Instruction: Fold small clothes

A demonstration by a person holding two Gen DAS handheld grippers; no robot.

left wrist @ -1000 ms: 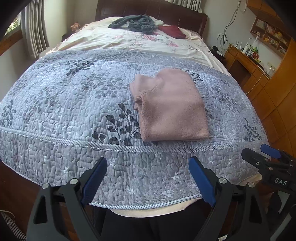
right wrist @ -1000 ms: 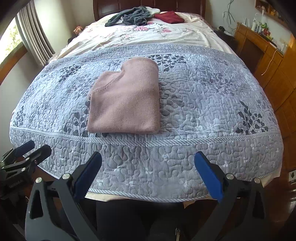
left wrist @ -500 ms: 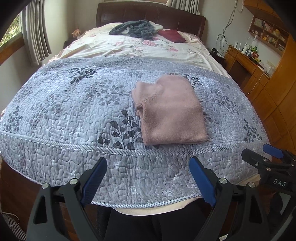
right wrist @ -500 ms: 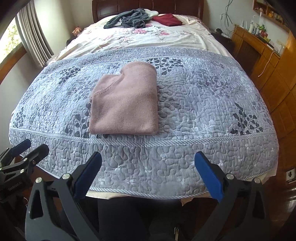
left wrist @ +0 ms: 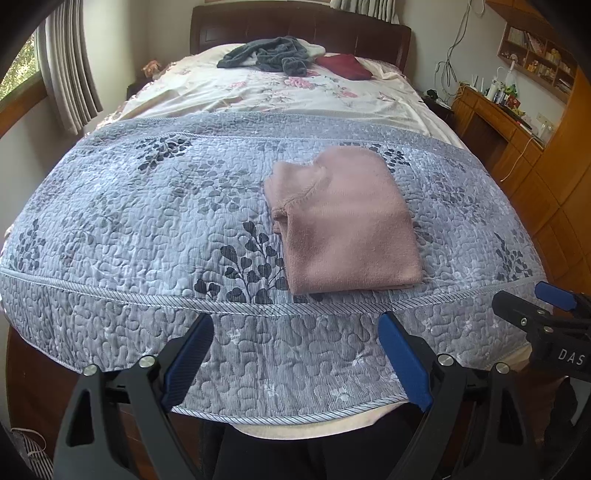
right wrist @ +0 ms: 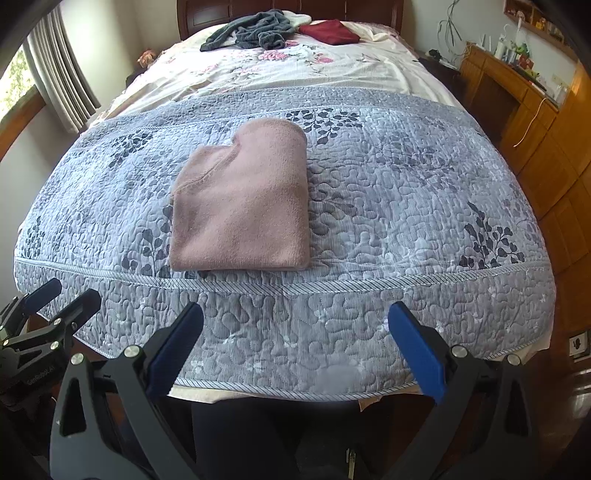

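A pink fleece garment (left wrist: pixel 343 221) (right wrist: pixel 243 199) lies folded into a neat rectangle on the grey-blue quilted bedspread (left wrist: pixel 147 206) (right wrist: pixel 406 206), near the foot edge. My left gripper (left wrist: pixel 295 350) hangs open below the foot of the bed, well short of the garment, with nothing between its blue pads. My right gripper (right wrist: pixel 295 339) is open too, held level beside it and equally clear of the cloth. Each gripper shows at the edge of the other's view: the right gripper (left wrist: pixel 546 306), the left gripper (right wrist: pixel 48 299).
A crumpled grey garment (left wrist: pixel 269 55) (right wrist: pixel 247 31) and a dark red one (left wrist: pixel 343 64) (right wrist: pixel 328 31) lie near the headboard on a floral sheet (left wrist: pixel 295 96). A wooden desk and cabinets (left wrist: pixel 535 147) line the right wall; curtains (left wrist: pixel 66 74) hang left. A person's dark legs (right wrist: pixel 258 435) stand below.
Both grippers have drawn back and slightly down from the bed, so the garment sits a little farther off. The folded garment itself has not moved.
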